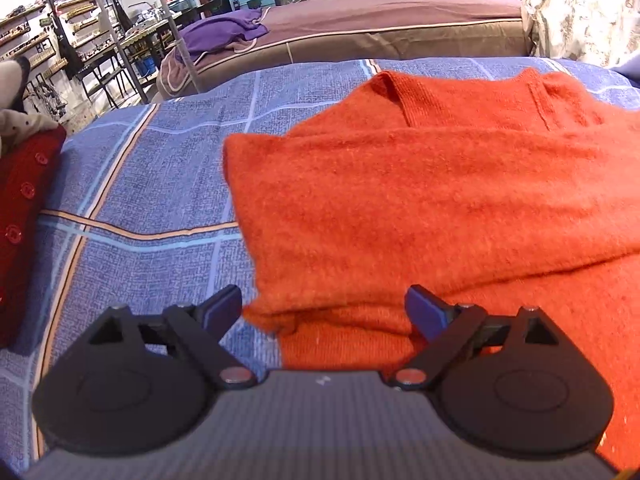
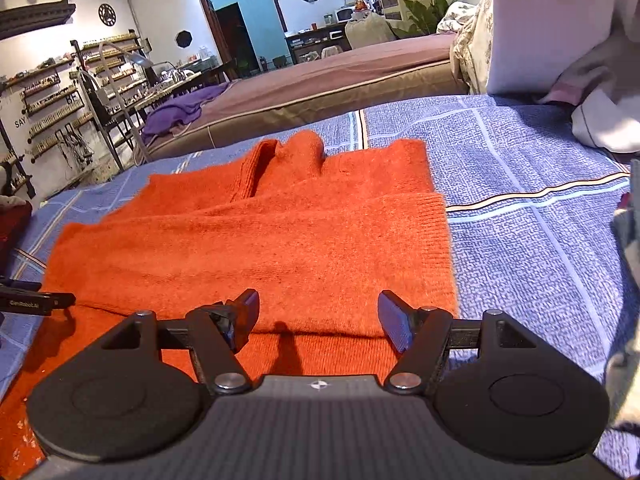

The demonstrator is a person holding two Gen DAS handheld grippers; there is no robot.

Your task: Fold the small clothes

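Orange sweater (image 1: 420, 208) spread flat on a blue checked sheet (image 1: 160, 184), partly folded, a folded-over layer lying across the body, neckline at the far end. Left gripper (image 1: 323, 312) spread wide, holding nothing, blue-padded fingers (image 1: 222, 308) low over the near left edge of the sweater: left finger above bare sheet just beside the edge, right finger over the knit; contact with the cloth impossible to tell. Right gripper (image 2: 318, 316) also wide, nothing between its fingers (image 2: 394, 322), poised low at the near edge of the folded layer of the sweater (image 2: 260, 248), both fingers over orange fabric, right one near the sweater's right border; touching or just above, impossible to tell. Sheet (image 2: 532, 240) bare to the right of the sweater. Part of the left gripper (image 2: 36, 300) showing at the left edge of the right wrist view, beside the sweater's left side. Red buttoned garment (image 1: 24, 216) at the far left of the sheet, well apart from the sweater. Brown mattress (image 1: 380, 20) beyond, purple cloth (image 1: 224, 32) lying on its left end.
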